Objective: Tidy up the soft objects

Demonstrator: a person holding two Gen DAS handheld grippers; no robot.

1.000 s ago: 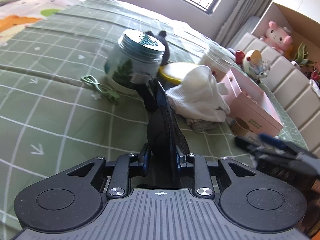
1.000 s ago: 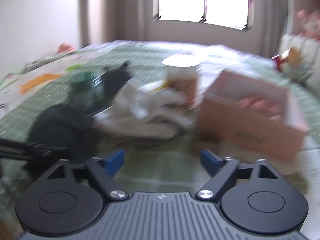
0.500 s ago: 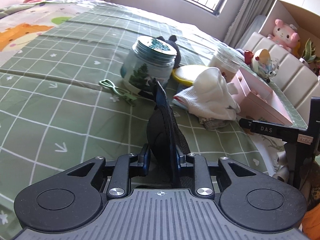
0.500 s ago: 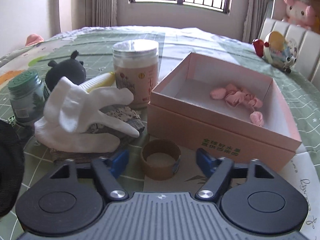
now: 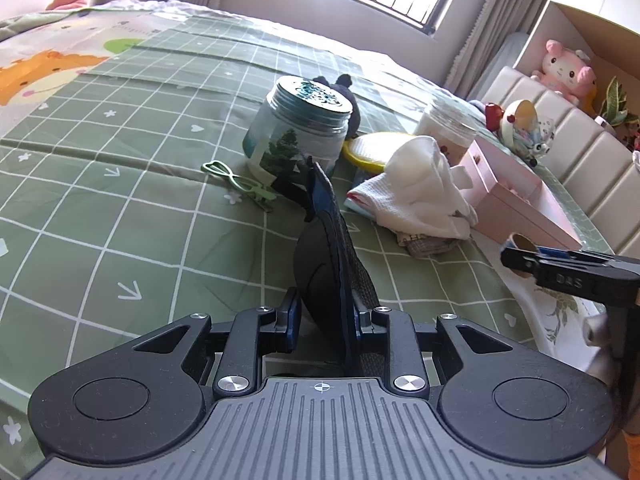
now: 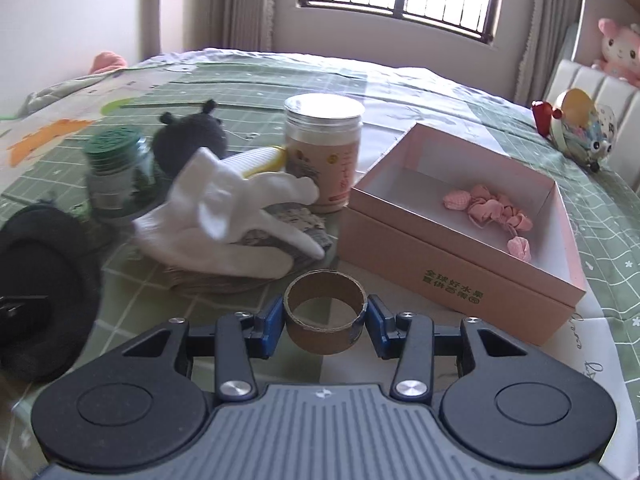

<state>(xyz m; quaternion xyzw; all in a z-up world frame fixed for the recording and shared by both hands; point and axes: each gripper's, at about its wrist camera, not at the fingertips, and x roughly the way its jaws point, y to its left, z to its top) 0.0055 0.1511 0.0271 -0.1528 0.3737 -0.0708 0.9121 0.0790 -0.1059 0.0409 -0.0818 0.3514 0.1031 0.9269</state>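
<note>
Cardboard ring (image 6: 325, 317) sits between the blue pads of the right tool (image 6: 325, 322), its opening facing up and forward; the pads sit at its two sides, apparently touching, though whether it is lifted off the bed (image 6: 440, 92) is hard to tell. The pink box (image 6: 460, 280) with small pink soft pieces (image 6: 490, 210) lies just ahead and to the right. The white glove (image 6: 236, 220) rests ahead-left on a folded patterned cloth (image 6: 280, 220). The left tool (image 5: 325, 280) is clamped narrow on a black soft pad (image 5: 320, 256), standing on edge along the fingers and hiding their tips.
</note>
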